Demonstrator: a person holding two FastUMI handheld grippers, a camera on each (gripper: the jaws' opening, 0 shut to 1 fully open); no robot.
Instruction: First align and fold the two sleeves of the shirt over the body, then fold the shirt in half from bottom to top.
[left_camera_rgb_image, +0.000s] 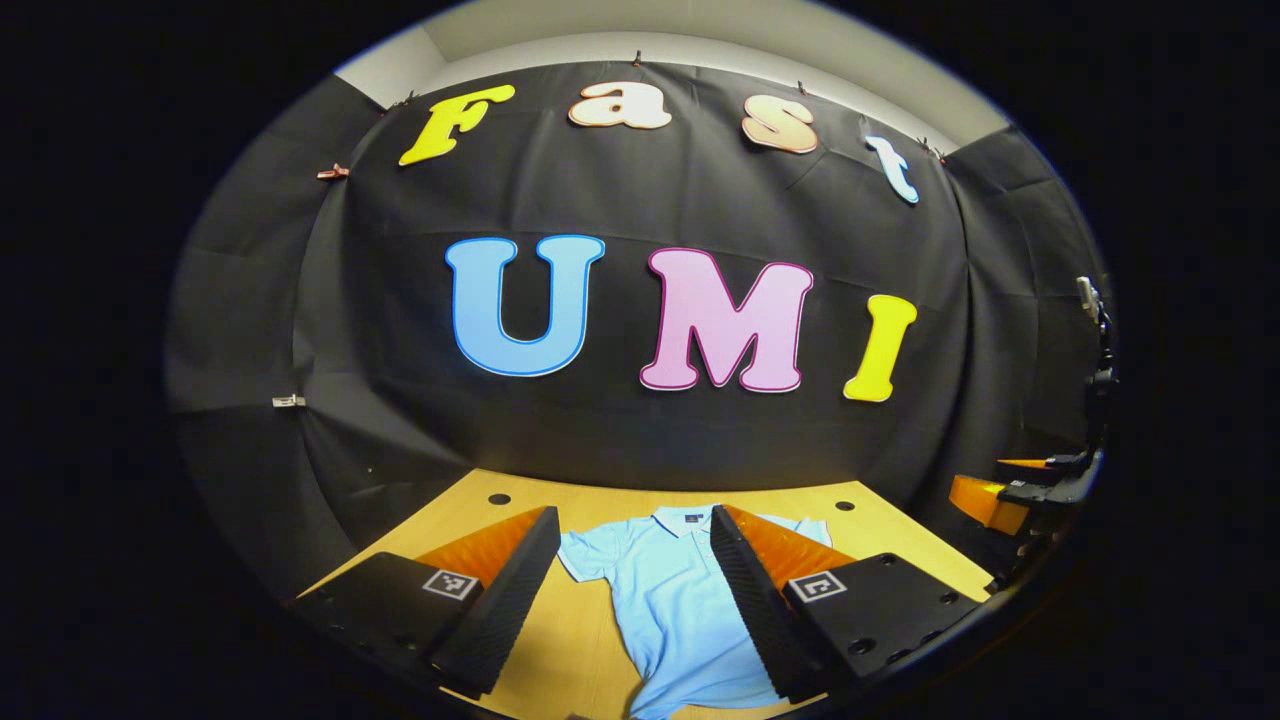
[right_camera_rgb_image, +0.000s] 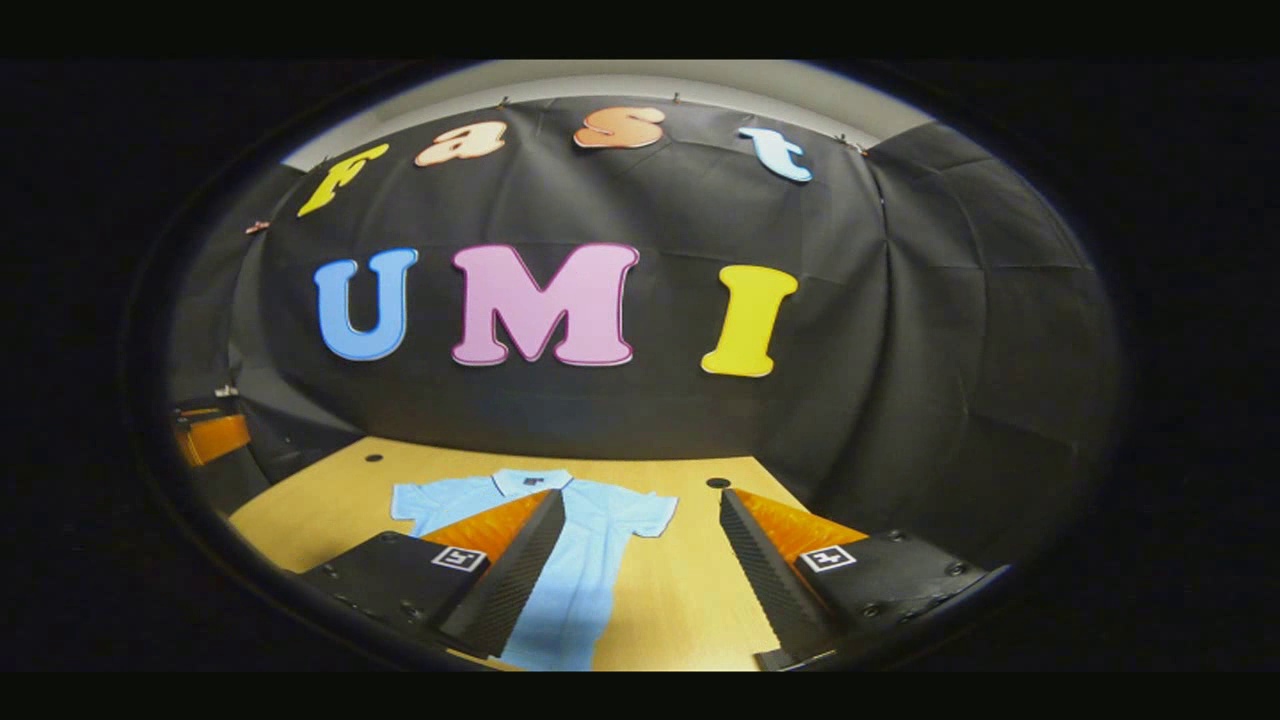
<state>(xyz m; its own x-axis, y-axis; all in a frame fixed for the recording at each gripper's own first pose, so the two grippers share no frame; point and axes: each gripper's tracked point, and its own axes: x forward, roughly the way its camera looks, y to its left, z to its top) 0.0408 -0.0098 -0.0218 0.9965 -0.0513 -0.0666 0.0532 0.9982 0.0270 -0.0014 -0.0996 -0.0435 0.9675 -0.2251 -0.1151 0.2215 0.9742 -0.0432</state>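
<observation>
Left hand-held gripper (left_camera_rgb_image: 635, 525) fingers apart, hiding shirt (left_camera_rgb_image: 670, 600) sides; right hand-held gripper (right_camera_rgb_image: 640, 510) apart; hem cut off on counter (right_camera_rgb_image: 690, 600).

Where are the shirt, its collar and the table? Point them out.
shirt (left_camera_rgb_image: 668, 610): left gripper view, chest.
collar (left_camera_rgb_image: 683, 518): left gripper view, front of the collar.
table (right_camera_rgb_image: 690, 590): right gripper view, bare wood beside the shirt.

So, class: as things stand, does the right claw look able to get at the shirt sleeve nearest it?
Probably yes. The right claw is open and held above the table, and the near sleeve of the shirt lies flat with nothing on it or between the two.
</observation>
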